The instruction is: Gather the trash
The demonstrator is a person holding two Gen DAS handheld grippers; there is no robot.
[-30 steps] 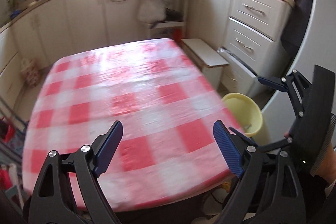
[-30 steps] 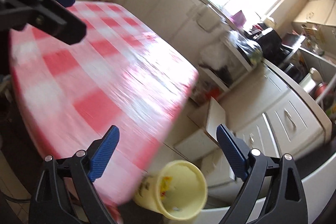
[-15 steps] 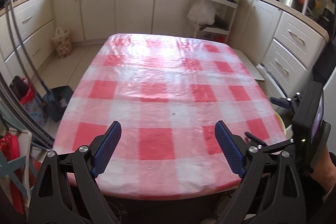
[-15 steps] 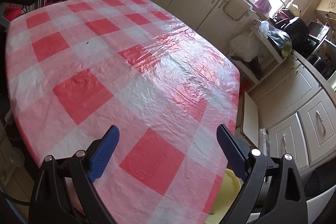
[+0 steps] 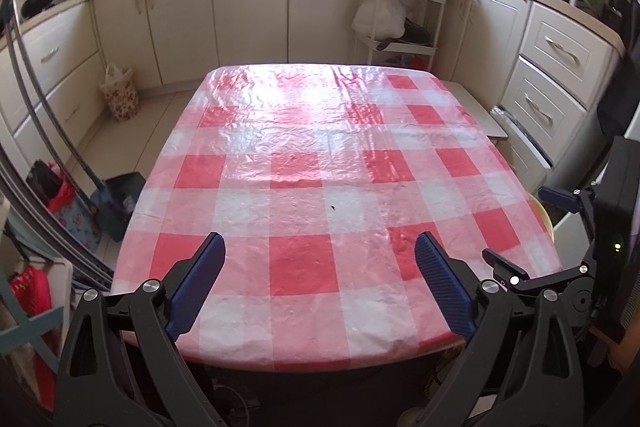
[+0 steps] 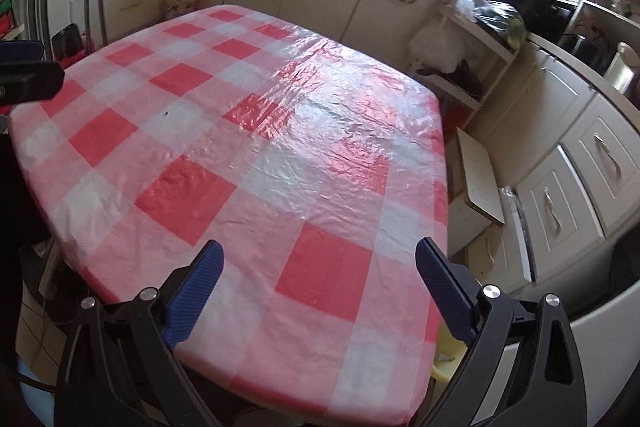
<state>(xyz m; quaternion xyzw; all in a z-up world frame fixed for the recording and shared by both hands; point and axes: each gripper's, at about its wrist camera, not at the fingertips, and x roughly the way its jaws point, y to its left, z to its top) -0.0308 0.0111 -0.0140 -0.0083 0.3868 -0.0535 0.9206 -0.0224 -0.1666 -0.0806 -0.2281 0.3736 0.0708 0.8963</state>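
Both pairs of fingers are spread wide and empty: the left gripper [image 5: 320, 287] and the right gripper [image 6: 320, 291] each hover over the near edge of the table [image 5: 344, 163], holding nothing.

Ahead of the fingers the red-and-white checked cloth shows almost nothing to collect. The only candidate is a tiny dark speck [image 5: 333, 206], lying just ahead of the left fingers and roughly centred between them; from the right wrist it appears far off to the left [image 6: 165, 113]. It is too small to tell whether it is a crumb or a mark on the cloth, and no long axis or heading can be read from it.

A yellow bin [image 6: 448, 359] peeps out past the table's corner, just right of and below the right fingers; its rim [image 5: 542, 213] also shows beyond the table edge to the right of the left fingers. Its contents are hidden.

The task looks nearly or wholly done. To do this step well, I would scan the whole cloth slowly, keep both grippers spread, and if the speck is loose, bring one fingertip pair straight down over it, pinching gently so the thin plastic cover is not gathered up.
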